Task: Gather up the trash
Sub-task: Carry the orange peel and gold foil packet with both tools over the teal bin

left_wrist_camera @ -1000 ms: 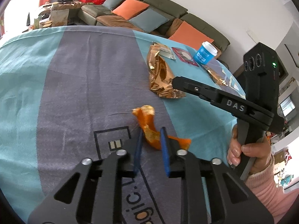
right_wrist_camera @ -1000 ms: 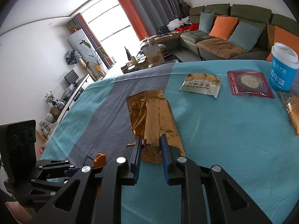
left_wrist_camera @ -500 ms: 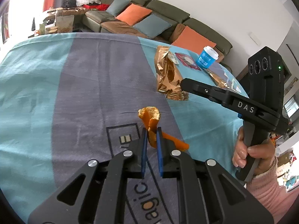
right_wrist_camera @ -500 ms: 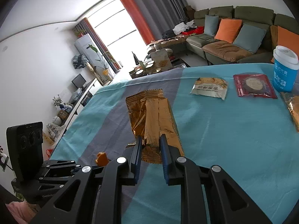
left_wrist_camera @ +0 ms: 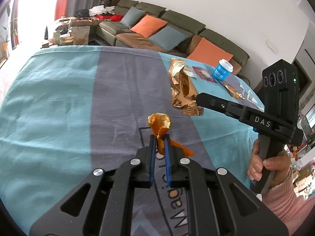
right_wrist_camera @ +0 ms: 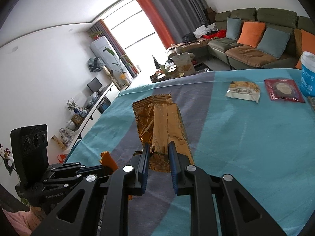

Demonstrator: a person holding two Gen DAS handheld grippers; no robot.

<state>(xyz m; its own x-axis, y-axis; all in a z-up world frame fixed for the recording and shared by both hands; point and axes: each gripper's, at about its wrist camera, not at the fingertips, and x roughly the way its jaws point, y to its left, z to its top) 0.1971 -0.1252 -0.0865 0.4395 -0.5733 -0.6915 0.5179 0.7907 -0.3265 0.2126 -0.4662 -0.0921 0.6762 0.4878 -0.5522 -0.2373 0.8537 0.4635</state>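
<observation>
1. L gripper (left_wrist_camera: 159, 137) clamped on orange peel (left_wrist_camera: 159, 123), lifted off the tablecloth (left_wrist_camera: 49, 98), near side of the gold wrapper (right_wrist_camera: 161, 125).
2. R gripper (right_wrist_camera: 159, 146) pinching gold wrapper's near end.
3. Both look v. light; peel likely soft, tears easily. Wrapper crinkly, prob slick; grip the crimped end.
4. Blue cup (left_wrist_camera: 222, 71) sits beyond the wrapper.

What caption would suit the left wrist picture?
Left gripper pinches an orange peel above the tablecloth; right gripper holds a gold wrapper.

Left gripper (left_wrist_camera: 159, 137) closing tighter on orange peel (left_wrist_camera: 159, 126), lifting it off the tablecloth (left_wrist_camera: 59, 102); right gripper (right_wrist_camera: 158, 149) raising gold wrapper (right_wrist_camera: 160, 125).
</observation>
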